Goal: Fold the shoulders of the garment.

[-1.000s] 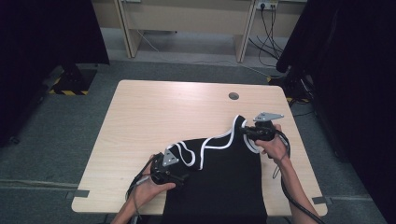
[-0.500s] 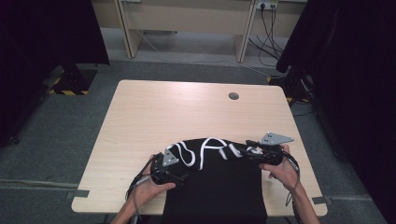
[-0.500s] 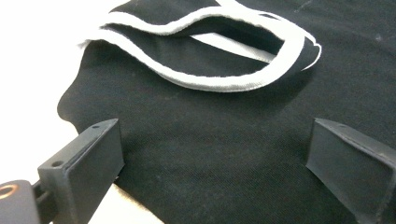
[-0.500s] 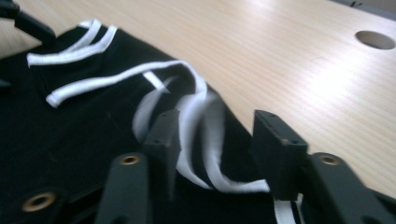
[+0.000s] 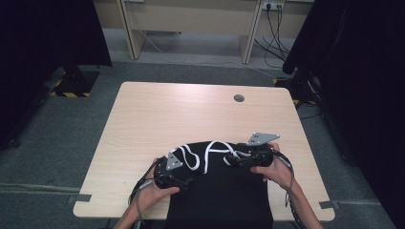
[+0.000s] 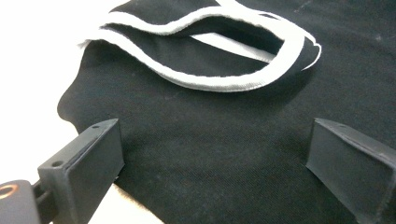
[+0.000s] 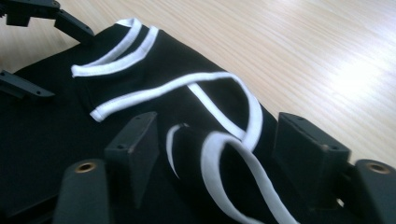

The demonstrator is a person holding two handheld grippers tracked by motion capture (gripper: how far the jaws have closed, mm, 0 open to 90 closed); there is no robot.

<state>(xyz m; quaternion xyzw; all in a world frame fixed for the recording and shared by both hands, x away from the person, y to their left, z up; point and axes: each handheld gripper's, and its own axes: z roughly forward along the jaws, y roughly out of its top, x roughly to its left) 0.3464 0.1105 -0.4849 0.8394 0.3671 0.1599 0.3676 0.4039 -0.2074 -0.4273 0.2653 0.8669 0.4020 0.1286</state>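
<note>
A black garment [image 5: 217, 195] with white trim [image 5: 200, 160] lies at the table's front edge and hangs over it. Its top part is folded over, with the trim looping across the fold [image 7: 219, 93]. My left gripper [image 5: 187, 180] rests at the fold's left end, jaws open wide over flat black cloth [image 6: 210, 140]. My right gripper [image 5: 230, 160] lies at the fold's right end. Its jaws have just been opening and now stand apart [image 7: 217, 133], with a loop of white trim [image 7: 219, 154] loose between them and the pads not pressing it.
The light wooden table [image 5: 191, 114] has a round cable hole [image 5: 239, 98] near its far edge. Both of the person's hands come in from the front edge. The left gripper [image 7: 67, 65] also appears at the top left of the right gripper view.
The right gripper has come toward the front edge and slightly left, laying the lifted part of the garment down over the rest, and has let go of it. The left gripper stayed put.
</note>
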